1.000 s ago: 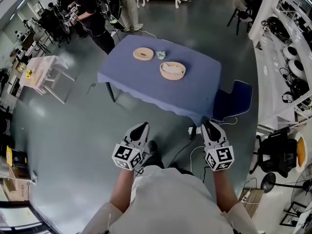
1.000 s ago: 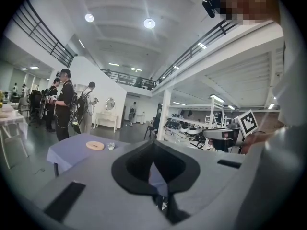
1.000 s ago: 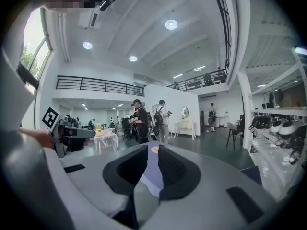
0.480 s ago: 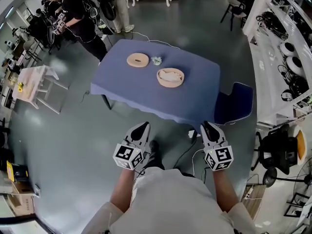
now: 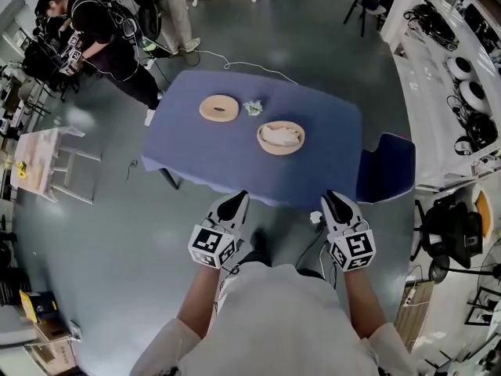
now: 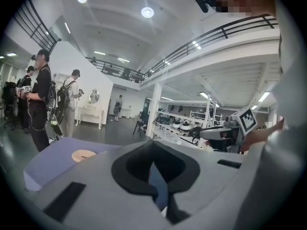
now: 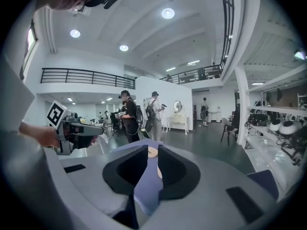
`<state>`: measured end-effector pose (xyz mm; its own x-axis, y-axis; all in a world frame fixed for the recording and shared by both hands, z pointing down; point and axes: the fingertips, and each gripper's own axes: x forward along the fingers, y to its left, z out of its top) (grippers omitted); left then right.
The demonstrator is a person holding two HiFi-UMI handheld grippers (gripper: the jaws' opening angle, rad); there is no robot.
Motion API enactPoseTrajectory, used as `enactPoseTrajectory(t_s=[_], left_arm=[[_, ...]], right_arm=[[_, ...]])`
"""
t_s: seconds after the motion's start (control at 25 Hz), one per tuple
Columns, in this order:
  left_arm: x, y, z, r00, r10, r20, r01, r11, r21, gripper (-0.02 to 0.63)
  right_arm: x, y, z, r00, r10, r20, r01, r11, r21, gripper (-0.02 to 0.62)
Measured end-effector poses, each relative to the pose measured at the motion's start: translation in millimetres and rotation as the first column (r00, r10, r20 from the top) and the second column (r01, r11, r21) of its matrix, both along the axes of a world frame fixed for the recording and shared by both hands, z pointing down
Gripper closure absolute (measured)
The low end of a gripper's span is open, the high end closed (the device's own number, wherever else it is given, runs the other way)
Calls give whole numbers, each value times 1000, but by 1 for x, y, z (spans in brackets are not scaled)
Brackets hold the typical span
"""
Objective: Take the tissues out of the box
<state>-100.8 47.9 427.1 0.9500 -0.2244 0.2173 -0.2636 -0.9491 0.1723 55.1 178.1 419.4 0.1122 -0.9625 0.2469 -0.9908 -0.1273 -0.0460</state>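
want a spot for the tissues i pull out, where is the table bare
Bare: the right end of the blue table, between the round wooden box and the blue chair; the near strip in front of the box; the left corner beside the lid. Crowded: far middle, where lid, crumpled tissue and box sit close.
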Motion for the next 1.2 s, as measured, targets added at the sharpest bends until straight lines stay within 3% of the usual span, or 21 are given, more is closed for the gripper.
enactPoseTrajectory(t_s=[0.28,0.48,0.84,1.2], left_arm=[[8,-62,4,997,73,2,-73,997,-8,598],[14,-79,6,997,78,-1,-78,997,-25,598],[32,-92,26,1000,19,18,-18,997,-69,598],[68,-107,36,993,-104,51,108,990,-93,598]], right_arm=[[-3,-58,4,999,42,-12,-42,999,-28,512],[2,-74,8,999,47,-16,-48,997,-54,512],[34,-100,28,1000,-7,-10,6,994,-110,512],[82,-152,60,985,-172,20,173,971,-167,512]])
